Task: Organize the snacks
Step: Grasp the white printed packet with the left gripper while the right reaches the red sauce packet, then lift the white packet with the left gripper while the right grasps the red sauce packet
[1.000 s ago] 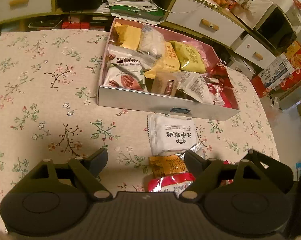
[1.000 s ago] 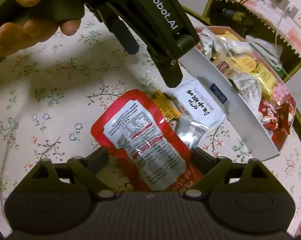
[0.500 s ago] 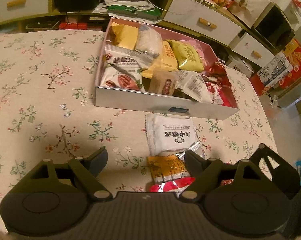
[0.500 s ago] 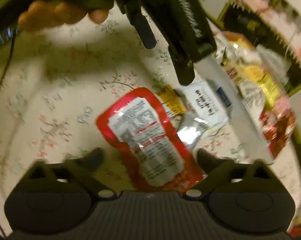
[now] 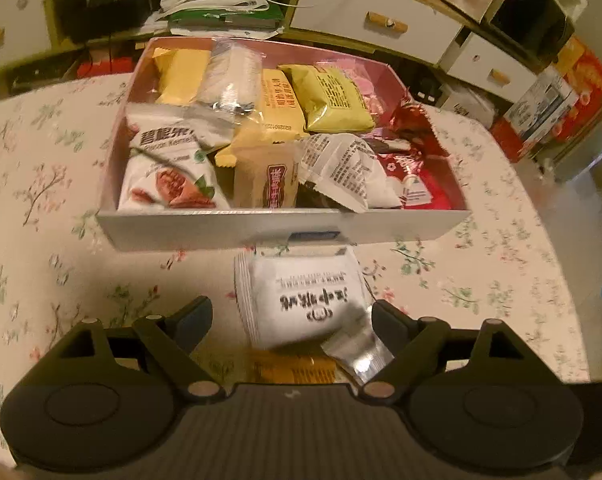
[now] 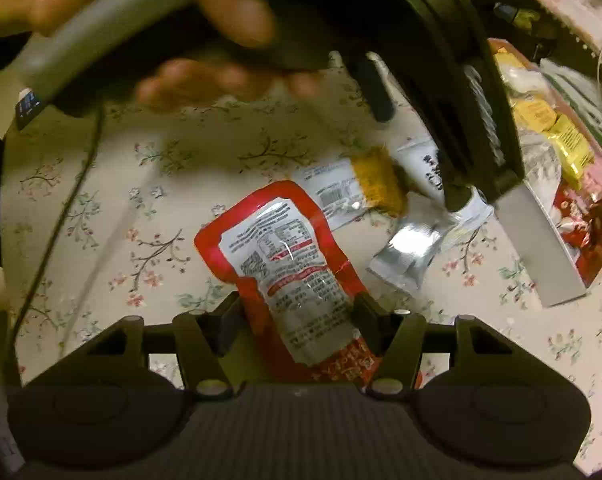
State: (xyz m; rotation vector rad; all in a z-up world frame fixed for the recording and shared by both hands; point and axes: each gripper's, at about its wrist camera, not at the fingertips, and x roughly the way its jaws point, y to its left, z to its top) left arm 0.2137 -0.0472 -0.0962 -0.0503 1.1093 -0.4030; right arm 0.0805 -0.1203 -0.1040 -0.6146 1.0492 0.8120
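A pink-lined box [image 5: 229,228] full of snack packets stands on the floral tablecloth; it also shows at the right of the right wrist view [image 6: 541,248]. In front of it lie a white packet [image 5: 305,300], a silver packet [image 5: 361,352] and an orange packet [image 5: 293,368]. My left gripper [image 5: 291,318] is open, its fingers either side of the white packet. My right gripper [image 6: 297,320] is closed on a red pouch [image 6: 285,256] with a white label. The left gripper's body and the hand holding it fill the top of the right wrist view.
Drawers [image 5: 373,20], stacked papers [image 5: 221,4] and cartons [image 5: 549,108] stand beyond the table's far edge. The table's right edge [image 5: 557,264] curves down to the floor. A black cable [image 6: 61,208] runs over the cloth at left.
My left gripper has moved forward toward the box, over the white packet. My right gripper's fingers have closed in on the red pouch.
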